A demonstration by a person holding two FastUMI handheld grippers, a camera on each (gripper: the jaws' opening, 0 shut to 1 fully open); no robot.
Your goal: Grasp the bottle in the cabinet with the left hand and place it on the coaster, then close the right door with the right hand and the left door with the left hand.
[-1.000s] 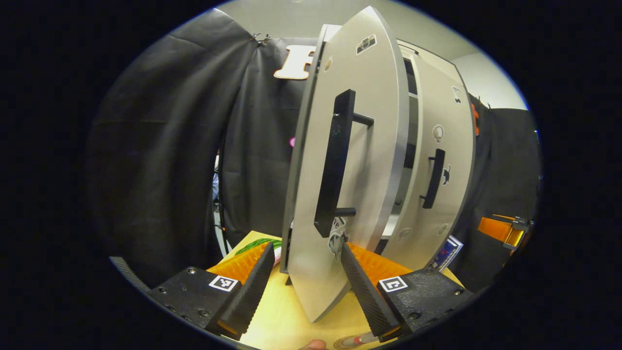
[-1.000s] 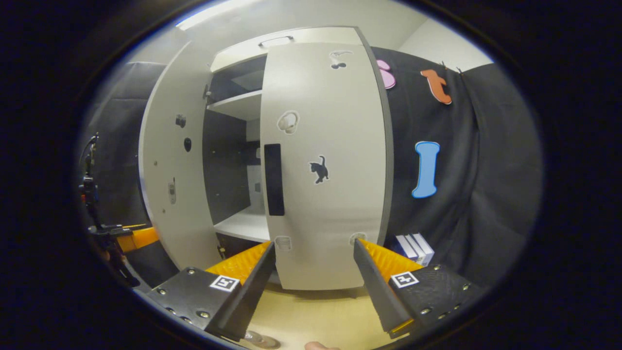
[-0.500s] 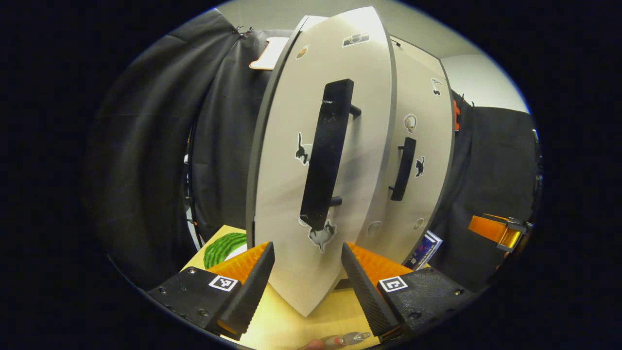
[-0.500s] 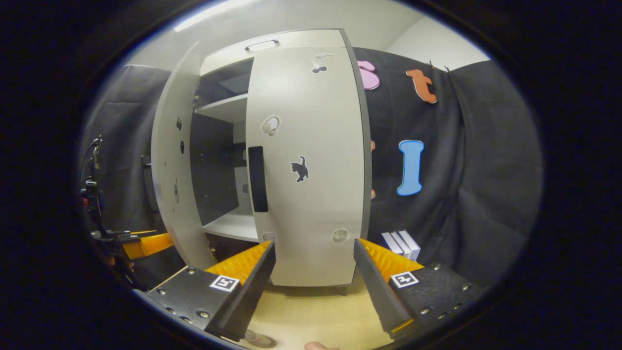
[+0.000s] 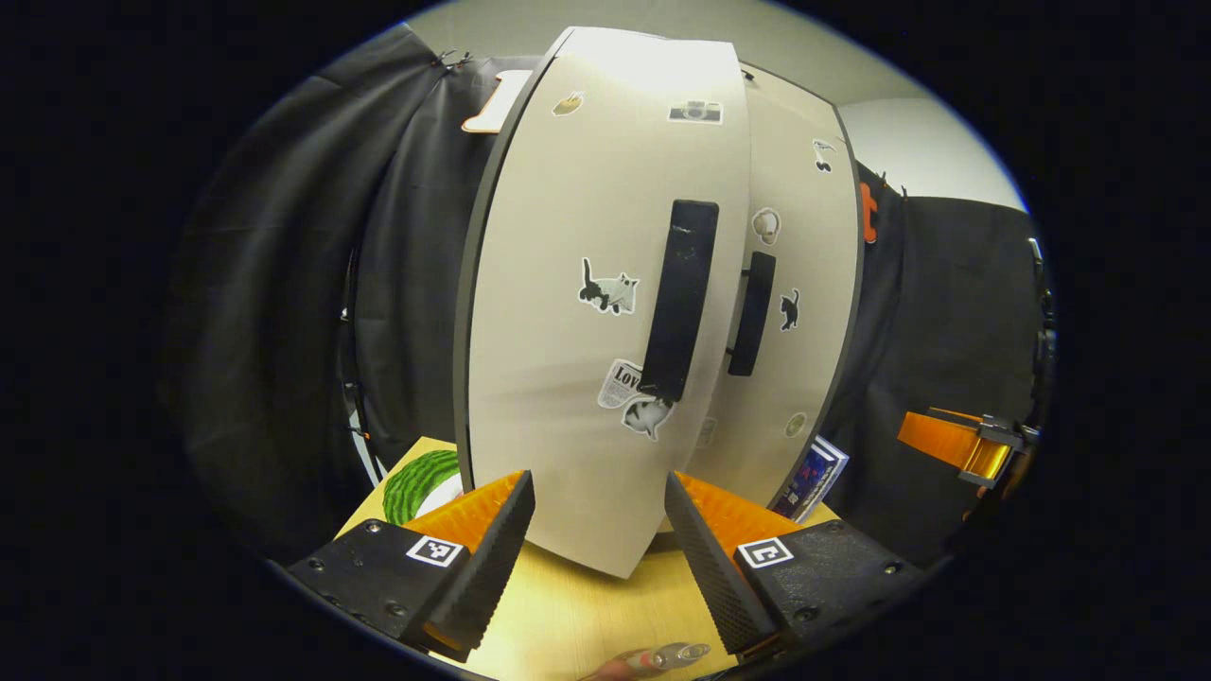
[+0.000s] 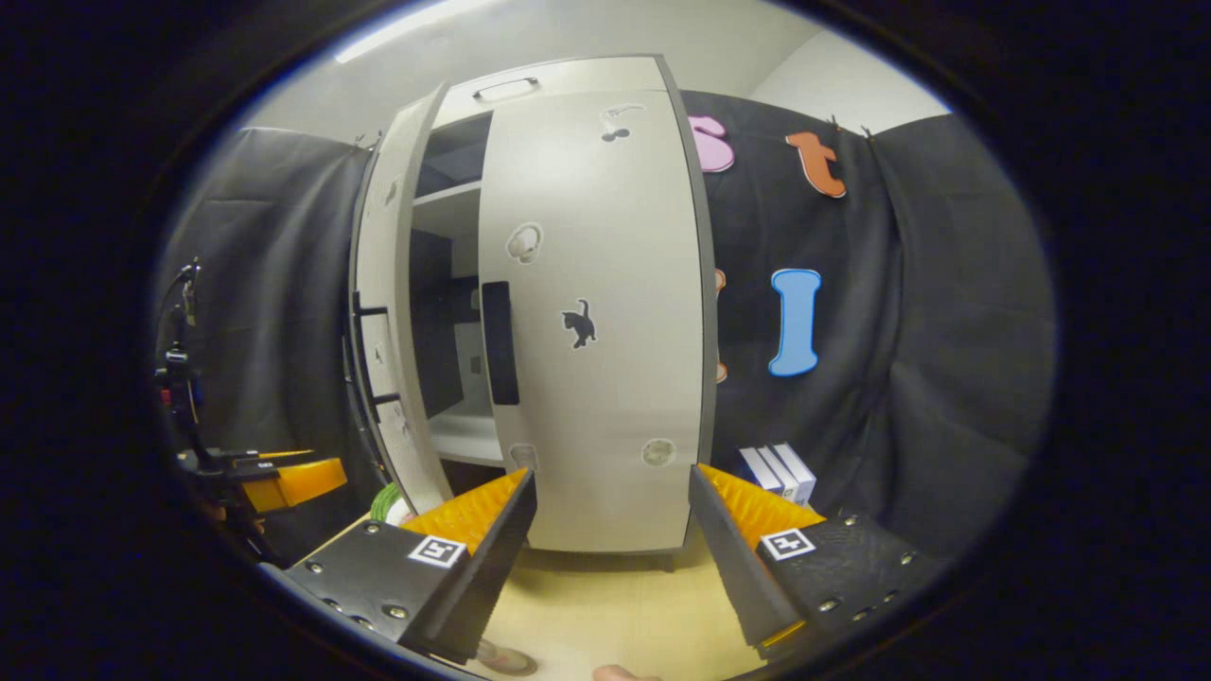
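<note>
Two doors on this pale grey cabinet, and only the left door is still ajar. From my left gripper its face sits right ahead, bottom edge just past my fingertips, long black bar handle running vertically up the middle. Can't tell if I'm actually touching the panel or just shy of it. My left fingers are spread wide, gripping nothing. Same for my right gripper: splayed apart and empty, hanging back from the right door, which looks flush with the cabinet.

In the right gripper view there's a gap between the left door and the right door's edge, with white shelves showing through. The hinge is on the far left side, so my guess is the push has to land near the handle edge and go inward. Left hand is clearly the closer one for that.

Count: two doors, two black handles, one cabinet. The bottle seems to be that clear thing at the bottom edge of the left gripper view, on the light wooden table, but it's barely visible. Also a green striped thing by the cabinet base and small boxes to its right.
</note>
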